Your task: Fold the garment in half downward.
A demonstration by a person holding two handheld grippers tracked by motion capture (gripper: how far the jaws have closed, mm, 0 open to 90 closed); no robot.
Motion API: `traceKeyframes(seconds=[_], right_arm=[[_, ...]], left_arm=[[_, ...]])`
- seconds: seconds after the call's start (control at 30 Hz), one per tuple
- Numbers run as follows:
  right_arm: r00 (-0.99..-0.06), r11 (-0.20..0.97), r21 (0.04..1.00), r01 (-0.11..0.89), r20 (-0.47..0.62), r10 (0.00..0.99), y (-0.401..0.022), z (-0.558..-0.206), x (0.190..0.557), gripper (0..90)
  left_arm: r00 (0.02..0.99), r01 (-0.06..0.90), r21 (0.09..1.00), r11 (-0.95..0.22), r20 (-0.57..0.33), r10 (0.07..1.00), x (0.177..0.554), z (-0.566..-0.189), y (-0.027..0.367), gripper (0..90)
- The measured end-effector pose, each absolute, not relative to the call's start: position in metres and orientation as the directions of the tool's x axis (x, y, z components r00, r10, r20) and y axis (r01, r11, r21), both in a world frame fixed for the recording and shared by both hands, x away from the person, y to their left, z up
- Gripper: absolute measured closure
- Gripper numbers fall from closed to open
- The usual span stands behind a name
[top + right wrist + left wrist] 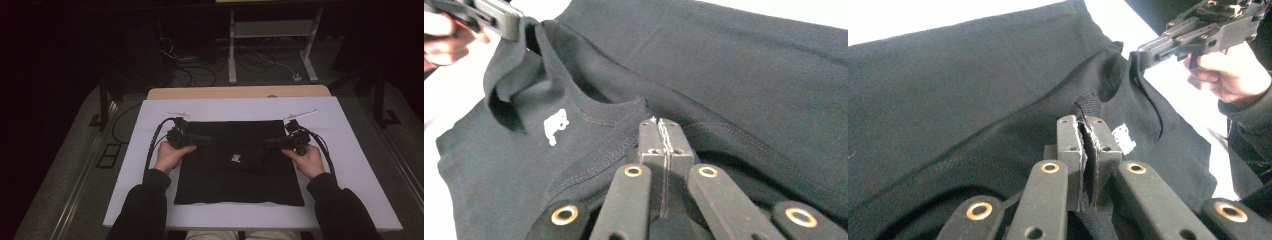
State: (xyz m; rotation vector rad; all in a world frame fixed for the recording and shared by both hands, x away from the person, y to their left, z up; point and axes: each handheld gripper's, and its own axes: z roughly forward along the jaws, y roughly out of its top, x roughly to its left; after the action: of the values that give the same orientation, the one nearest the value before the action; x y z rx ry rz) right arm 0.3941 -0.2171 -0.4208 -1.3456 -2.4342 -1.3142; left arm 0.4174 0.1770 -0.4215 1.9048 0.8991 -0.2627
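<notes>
Black T-shirt [235,165]: flat on white worktop [350,150], collar lifted | your left gripper [1087,131]: fingers clenched on collar fabric | your right gripper [663,131]: fingers clenched on fabric at the collar's other side

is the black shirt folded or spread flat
Folded. The black t-shirt lies as a compact rectangle on the white table, no sleeves showing, with its collar lifted between the two grippers.

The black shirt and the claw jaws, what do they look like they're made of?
The black shirt looks like soft matte knit, probably cotton jersey: ribbed collar, stitched seams, loose folds. The left claw and right claw look like matte black moulded plastic, possibly coated metal, with brass-coloured rings at the pivots.
</notes>
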Motion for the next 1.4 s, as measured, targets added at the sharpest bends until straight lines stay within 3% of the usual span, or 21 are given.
traceKeyframes(seconds=[1.4], right_arm=[[-0.614,0.165,0.660,0.733,0.537,0.578,-0.237,-0.400,0.345,88.6]], left_arm=[[0.720,0.654,0.734,-0.182,-0.530,0.448,0.380,-0.403,0.191,84.9]])
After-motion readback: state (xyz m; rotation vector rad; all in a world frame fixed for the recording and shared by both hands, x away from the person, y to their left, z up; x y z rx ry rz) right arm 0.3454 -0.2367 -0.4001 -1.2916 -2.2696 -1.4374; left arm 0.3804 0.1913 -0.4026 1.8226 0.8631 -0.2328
